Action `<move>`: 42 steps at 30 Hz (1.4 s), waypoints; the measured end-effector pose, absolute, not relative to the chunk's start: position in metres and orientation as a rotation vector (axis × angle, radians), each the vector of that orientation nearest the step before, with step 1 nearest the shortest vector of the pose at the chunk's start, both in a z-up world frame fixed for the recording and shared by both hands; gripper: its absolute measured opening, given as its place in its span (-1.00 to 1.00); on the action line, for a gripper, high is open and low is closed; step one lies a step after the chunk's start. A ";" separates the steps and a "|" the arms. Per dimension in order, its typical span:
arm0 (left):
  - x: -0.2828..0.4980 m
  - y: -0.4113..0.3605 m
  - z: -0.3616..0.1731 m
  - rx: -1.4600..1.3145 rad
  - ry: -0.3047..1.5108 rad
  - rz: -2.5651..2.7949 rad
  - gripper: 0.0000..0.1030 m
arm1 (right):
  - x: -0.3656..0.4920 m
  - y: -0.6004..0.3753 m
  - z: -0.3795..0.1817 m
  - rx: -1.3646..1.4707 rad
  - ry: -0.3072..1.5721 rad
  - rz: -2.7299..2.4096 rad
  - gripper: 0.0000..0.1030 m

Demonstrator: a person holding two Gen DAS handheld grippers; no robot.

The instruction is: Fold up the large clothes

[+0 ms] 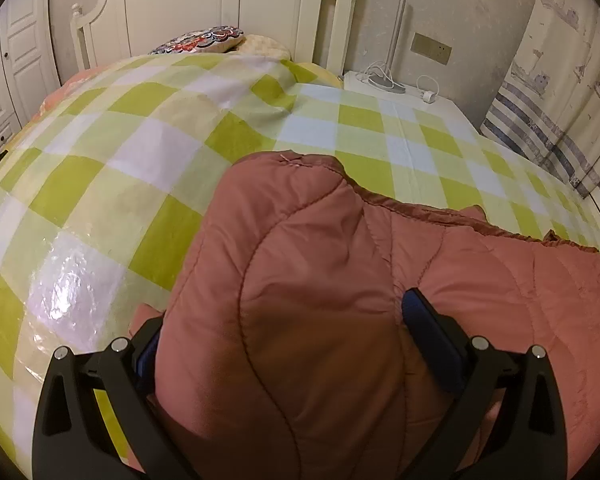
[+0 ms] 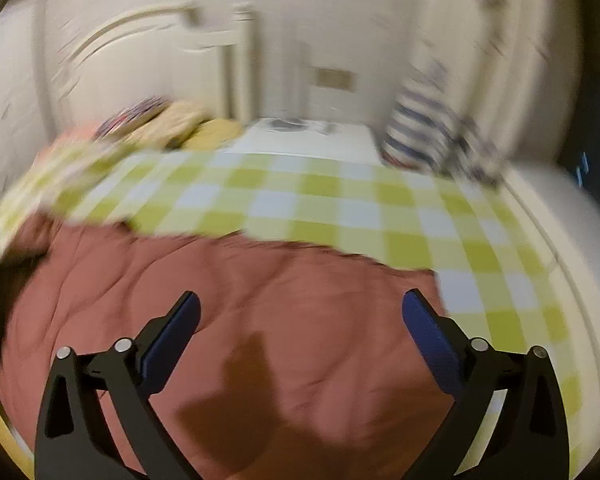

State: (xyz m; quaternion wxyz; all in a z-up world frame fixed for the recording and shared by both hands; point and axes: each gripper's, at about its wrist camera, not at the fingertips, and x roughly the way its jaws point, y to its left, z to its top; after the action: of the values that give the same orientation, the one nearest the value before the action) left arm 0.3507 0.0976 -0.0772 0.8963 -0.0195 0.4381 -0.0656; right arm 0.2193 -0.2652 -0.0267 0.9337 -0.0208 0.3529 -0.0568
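A large quilted, rust-pink garment (image 1: 308,280) lies on the checked bed, and a thick fold of it bulges up between the fingers of my left gripper (image 1: 296,312). That gripper's jaws stand wide apart; the fabric covers most of the left finger, while the blue pad of the right finger (image 1: 428,332) shows. In the blurred right wrist view the same garment (image 2: 260,292) spreads flat under my right gripper (image 2: 300,304), which is open with nothing between its fingers.
The bed carries a green-and-white checked cover (image 1: 140,152) with a glossy sheen. A patterned pillow (image 1: 204,40) and a white headboard (image 1: 220,4) are at the far end. A white bedside table (image 1: 400,92) with cables stands at the back right, next to a striped curtain (image 1: 540,120).
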 end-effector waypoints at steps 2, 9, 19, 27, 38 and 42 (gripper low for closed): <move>0.350 0.098 -0.077 -0.044 0.904 -0.137 0.96 | 0.230 -0.245 -0.056 -0.142 0.810 -0.096 0.90; 0.349 0.099 -0.077 -0.051 0.903 -0.137 0.96 | 0.224 -0.250 -0.050 -0.086 0.854 -0.139 0.90; 0.350 0.104 -0.077 -0.080 0.898 -0.144 0.96 | 0.188 -0.125 -0.078 -0.263 0.717 0.105 0.91; 0.349 0.105 -0.077 -0.089 0.897 -0.149 0.96 | 0.164 -0.215 -0.034 -0.090 0.691 -0.063 0.90; 0.343 0.108 -0.064 -0.099 0.901 -0.114 0.85 | 0.164 -0.289 -0.080 0.017 0.832 -0.167 0.91; 0.280 0.084 -0.015 -0.114 0.747 -0.240 0.81 | 0.163 -0.293 -0.081 0.049 0.826 -0.146 0.91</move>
State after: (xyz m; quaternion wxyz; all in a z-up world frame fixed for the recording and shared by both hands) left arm 0.2804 0.0842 -0.0149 0.9225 -0.0555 0.3636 -0.1171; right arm 0.1634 -0.2928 -0.0813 0.9130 0.0240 0.4011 -0.0711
